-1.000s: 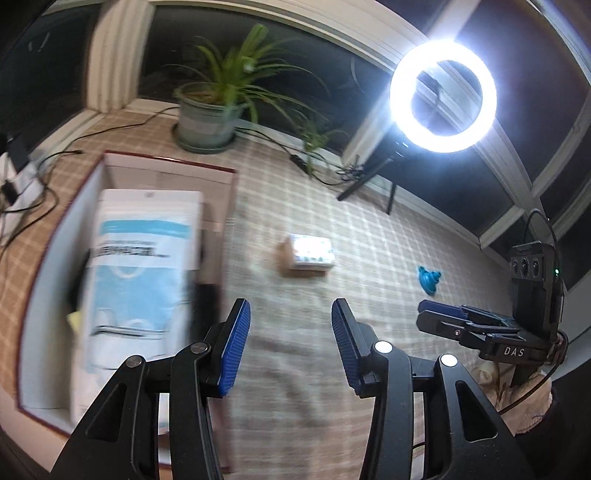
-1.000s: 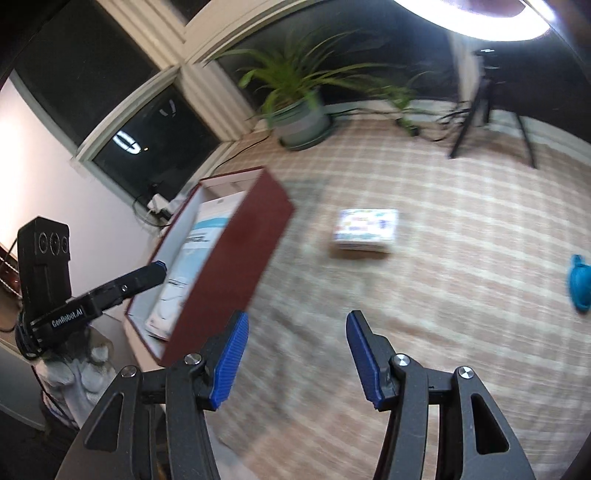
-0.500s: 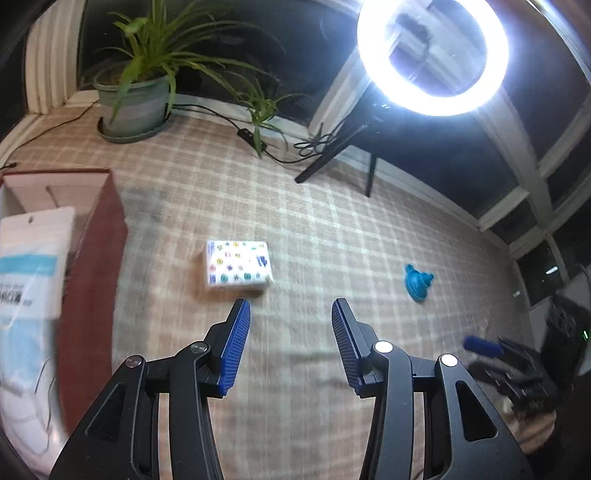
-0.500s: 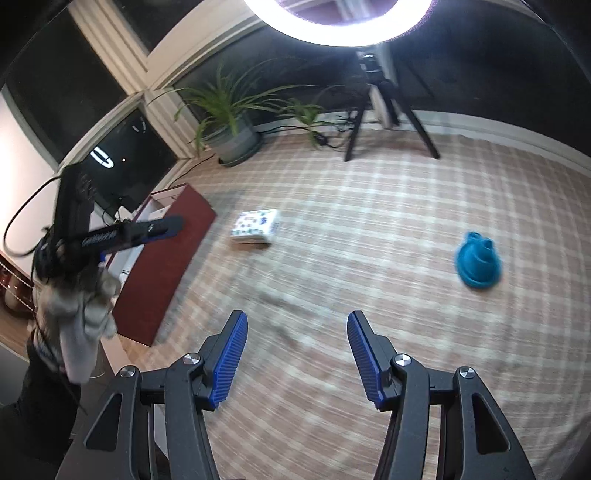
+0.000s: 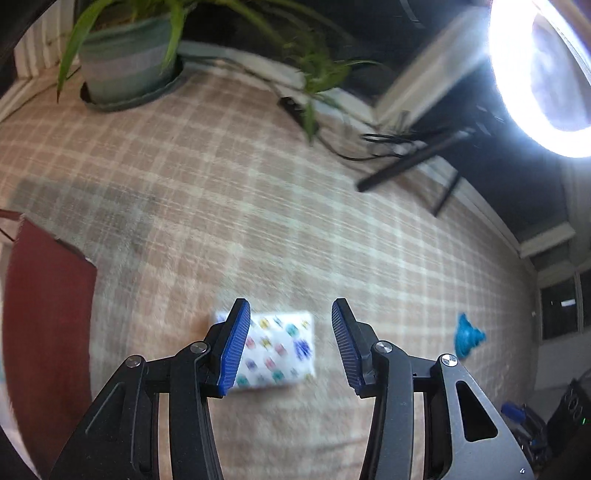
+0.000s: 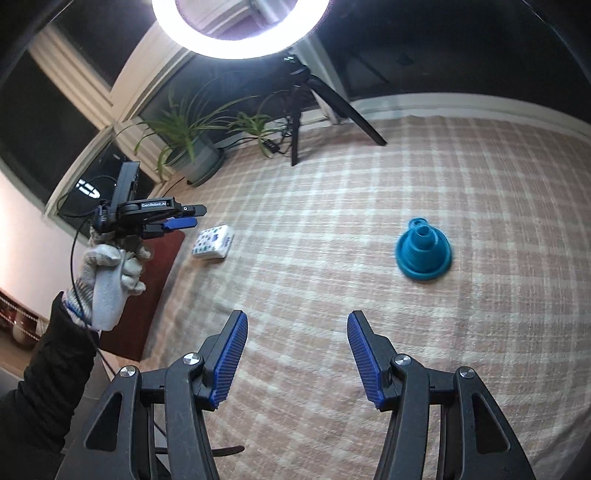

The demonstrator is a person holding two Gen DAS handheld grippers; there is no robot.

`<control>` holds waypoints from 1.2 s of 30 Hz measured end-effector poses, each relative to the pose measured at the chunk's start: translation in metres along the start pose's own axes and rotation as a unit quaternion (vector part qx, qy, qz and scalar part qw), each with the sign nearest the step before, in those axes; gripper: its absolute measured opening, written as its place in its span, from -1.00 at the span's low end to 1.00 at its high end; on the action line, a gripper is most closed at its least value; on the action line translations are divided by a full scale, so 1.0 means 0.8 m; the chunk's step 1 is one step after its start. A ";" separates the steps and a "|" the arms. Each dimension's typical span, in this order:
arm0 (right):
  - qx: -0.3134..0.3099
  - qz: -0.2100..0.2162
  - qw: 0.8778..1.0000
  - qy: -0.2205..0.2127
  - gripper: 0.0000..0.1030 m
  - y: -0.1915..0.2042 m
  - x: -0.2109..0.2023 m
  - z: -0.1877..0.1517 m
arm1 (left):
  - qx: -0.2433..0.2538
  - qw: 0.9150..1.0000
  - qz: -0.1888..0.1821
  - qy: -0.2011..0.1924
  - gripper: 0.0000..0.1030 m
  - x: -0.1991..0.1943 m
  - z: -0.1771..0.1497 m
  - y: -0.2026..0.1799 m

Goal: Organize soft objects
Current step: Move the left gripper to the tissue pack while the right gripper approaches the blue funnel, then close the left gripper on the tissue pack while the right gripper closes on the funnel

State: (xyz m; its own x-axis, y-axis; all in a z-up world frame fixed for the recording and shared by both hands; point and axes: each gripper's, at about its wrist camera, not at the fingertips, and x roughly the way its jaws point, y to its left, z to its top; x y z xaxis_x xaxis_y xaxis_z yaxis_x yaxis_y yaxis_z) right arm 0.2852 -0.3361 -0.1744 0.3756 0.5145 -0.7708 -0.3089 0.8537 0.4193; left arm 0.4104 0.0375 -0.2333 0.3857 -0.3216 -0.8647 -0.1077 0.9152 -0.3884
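- The plaid blanket point(image 6: 388, 206) covers the whole surface, beige with pale checks.
- A dark red box point(image 5: 44, 314) stands at the left edge of the blanket; only its outer wall shows in the left wrist view.
- A ring light point(image 6: 240, 26) on a tripod and a potted plant point(image 5: 125, 62) stand at the far edge of the blanket.
- The person's left arm, in a black sleeve point(image 6: 48, 373), reaches up and forward; the gloved left hand point(image 6: 110, 277) grips the handle, with the left hand-held gripper point(image 5: 288, 347) angled steeply down at the blanket.
- Its jaws stand about half open and hold nothing; the patterned soft pack point(image 5: 280, 350) lies flat on the blanket below, seen between the fingers, partly hidden by the left one.
- The right hand-held gripper point(image 6: 295, 358) also tilts down, jaws about half open and empty, over bare blanket.
- The blue funnel-shaped object point(image 6: 423, 251) sits wide end down, well apart from the pack, ahead and to the right of the right hand-held gripper.
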 end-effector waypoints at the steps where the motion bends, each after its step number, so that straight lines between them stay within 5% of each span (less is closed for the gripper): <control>1: 0.005 0.001 1.000 0.001 0.02 -0.005 0.002 0.000 | -0.008 1.000 0.001 0.002 -0.13 0.006 0.004 0.005; 11: 0.027 0.003 1.000 0.015 0.01 -0.033 0.020 0.004 | -0.039 0.999 0.003 0.029 -0.13 0.033 0.005 0.031; 22: 0.015 0.011 1.000 0.025 0.01 -0.025 0.034 0.007 | -0.068 0.997 -0.037 -0.004 -0.13 0.010 -0.064 0.035; 25: 0.010 0.001 1.000 0.022 0.02 -0.028 0.037 0.010 | -0.044 0.999 -0.024 -0.015 0.12 0.006 -0.078 0.019; 36: -0.018 -0.104 0.994 0.009 0.14 -0.068 0.062 0.023 | 0.039 0.997 0.055 -0.035 0.17 0.020 -0.104 -0.039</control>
State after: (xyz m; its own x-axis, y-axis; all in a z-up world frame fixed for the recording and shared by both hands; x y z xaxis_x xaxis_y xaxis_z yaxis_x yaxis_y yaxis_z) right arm 0.3368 -0.3555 -0.2270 0.4192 0.3248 -0.8478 -0.2579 0.9379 0.2319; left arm 0.3440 -0.0163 -0.2613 0.4388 -0.2022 -0.8755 -0.0820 0.9613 -0.2631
